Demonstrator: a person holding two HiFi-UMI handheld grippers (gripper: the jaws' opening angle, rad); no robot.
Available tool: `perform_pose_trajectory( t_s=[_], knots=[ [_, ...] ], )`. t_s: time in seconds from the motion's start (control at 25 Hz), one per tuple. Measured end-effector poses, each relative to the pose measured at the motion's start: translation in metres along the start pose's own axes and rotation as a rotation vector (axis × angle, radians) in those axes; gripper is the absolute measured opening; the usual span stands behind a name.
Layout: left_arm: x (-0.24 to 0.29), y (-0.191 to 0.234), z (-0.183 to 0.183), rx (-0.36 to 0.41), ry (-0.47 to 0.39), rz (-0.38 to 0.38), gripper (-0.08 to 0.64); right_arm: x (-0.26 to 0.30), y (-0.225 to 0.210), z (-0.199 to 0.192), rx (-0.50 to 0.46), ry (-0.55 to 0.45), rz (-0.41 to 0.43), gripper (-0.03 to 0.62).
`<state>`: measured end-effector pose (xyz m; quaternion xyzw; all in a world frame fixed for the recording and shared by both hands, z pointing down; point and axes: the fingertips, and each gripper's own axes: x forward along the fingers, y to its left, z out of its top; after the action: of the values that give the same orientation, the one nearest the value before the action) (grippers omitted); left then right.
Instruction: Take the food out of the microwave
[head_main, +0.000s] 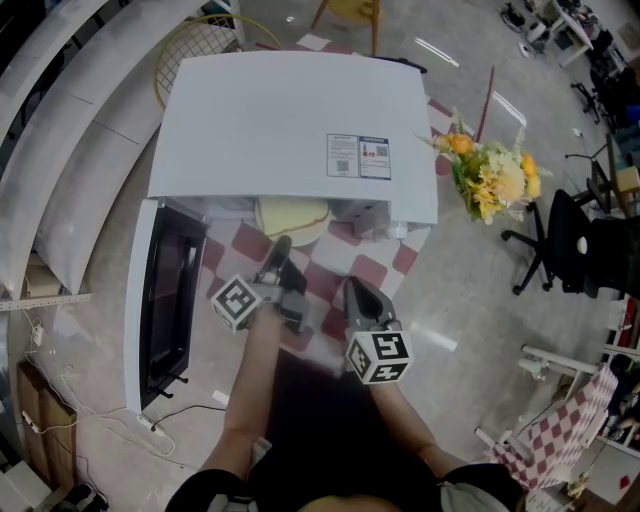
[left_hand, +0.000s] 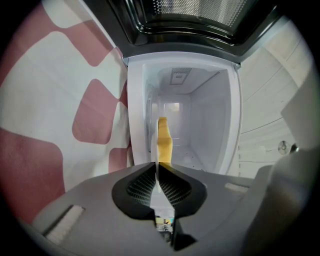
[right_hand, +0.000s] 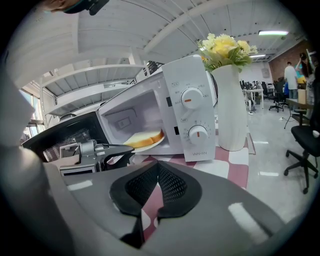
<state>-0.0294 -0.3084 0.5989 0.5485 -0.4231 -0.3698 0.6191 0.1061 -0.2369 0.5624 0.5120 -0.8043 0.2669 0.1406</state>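
A white microwave (head_main: 290, 120) (right_hand: 192, 107) stands on a red-and-white checked cloth (head_main: 372, 268), its door (head_main: 165, 300) (right_hand: 60, 132) swung open to the left. A white plate (head_main: 292, 218) (right_hand: 148, 145) with a slice of bread (right_hand: 142, 137) (left_hand: 164, 142) sticks partly out of the cavity. My left gripper (head_main: 280, 245) (left_hand: 156, 167) (right_hand: 122, 150) is turned on its side and shut on the plate's near rim. My right gripper (head_main: 355, 295) (right_hand: 158, 167) hangs shut and empty over the cloth, in front of the microwave and to the right of the left one.
A white vase of yellow flowers (head_main: 490, 170) (right_hand: 231, 107) stands just right of the microwave. A black office chair (head_main: 560, 240) is on the floor further right. White curved shelving (head_main: 70, 150) runs along the left.
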Motion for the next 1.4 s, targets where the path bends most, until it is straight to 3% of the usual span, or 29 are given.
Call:
perform_pose_trajectory(
  t_s=[0.28,0.76,1.4],
  knots=[
    [-0.006,-0.01,-0.002,-0.005,-0.004,-0.037,0.021,-0.006,0.002,-0.003,0.0,-0.006,0.003,0.0],
    [-0.028,-0.003,-0.008,0.006,0.008,-0.01,0.023,-0.019,0.012,-0.01,-0.005,-0.016,0.003,0.0],
    [-0.056,-0.006,-0.011,-0.012,0.039,-0.034,0.023,-0.038,0.03,-0.021,-0.002,-0.045,-0.03,0.0]
  ],
)
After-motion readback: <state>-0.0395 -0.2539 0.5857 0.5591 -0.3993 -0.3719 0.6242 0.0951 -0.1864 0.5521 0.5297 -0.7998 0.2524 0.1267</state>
